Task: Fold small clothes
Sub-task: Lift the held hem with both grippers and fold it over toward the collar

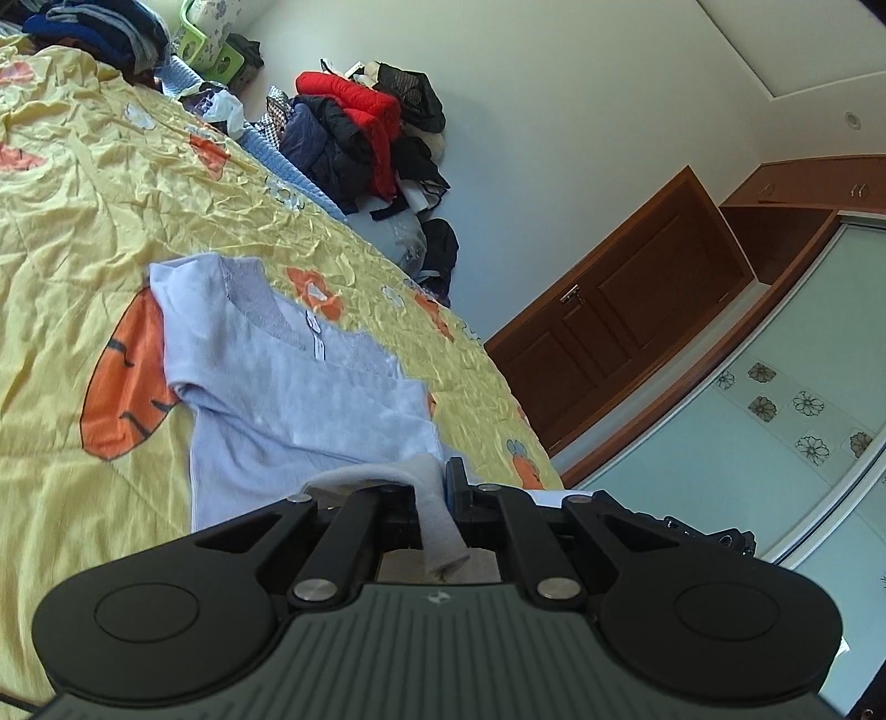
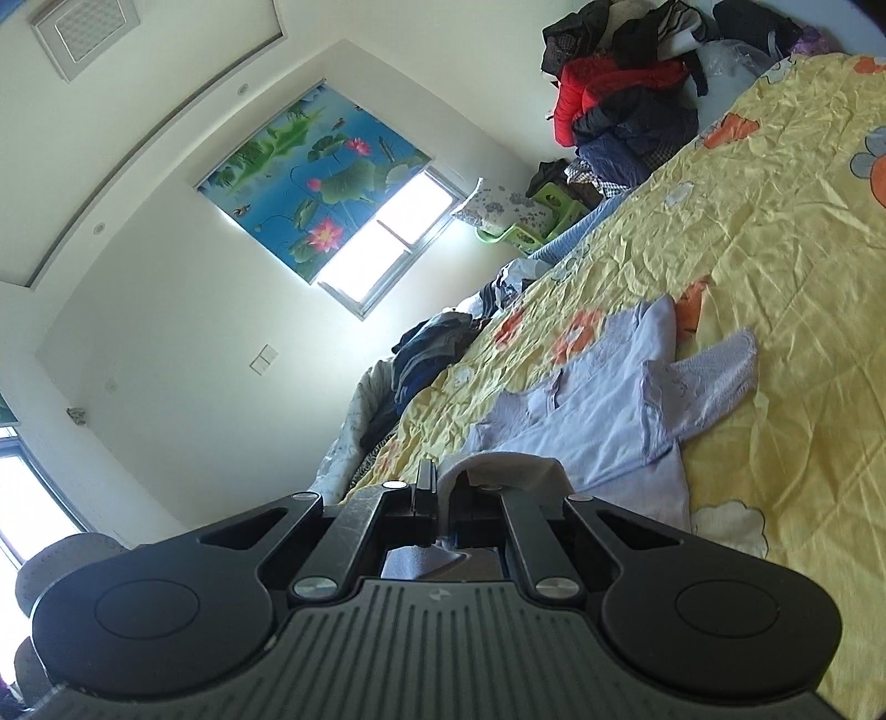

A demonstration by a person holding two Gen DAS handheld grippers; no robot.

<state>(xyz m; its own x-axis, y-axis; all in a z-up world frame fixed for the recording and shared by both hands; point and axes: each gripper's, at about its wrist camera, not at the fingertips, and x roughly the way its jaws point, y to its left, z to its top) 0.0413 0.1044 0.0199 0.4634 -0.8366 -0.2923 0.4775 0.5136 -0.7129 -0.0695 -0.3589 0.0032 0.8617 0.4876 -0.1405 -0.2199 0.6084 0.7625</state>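
Observation:
A small lilac T-shirt (image 1: pixel 277 399) lies on the yellow flowered bedspread (image 1: pixel 83 266), neck away from me, one sleeve folded over its front. My left gripper (image 1: pixel 437 487) is shut on the shirt's near hem, and a grey-looking fold of cloth hangs between its jaws. In the right wrist view the same shirt (image 2: pixel 603 410) lies on the bedspread (image 2: pixel 775 249). My right gripper (image 2: pixel 437 487) is shut on the other end of the near hem, which bunches over its jaws.
A heap of jackets, red and dark (image 1: pixel 360 133), sits at the far side of the bed. Folded dark clothes (image 1: pixel 99 27) and a green stool (image 1: pixel 213 39) lie beyond it. A wooden door (image 1: pixel 626 315) and wardrobe stand to the right. A window (image 2: pixel 387 238) is in the right wrist view.

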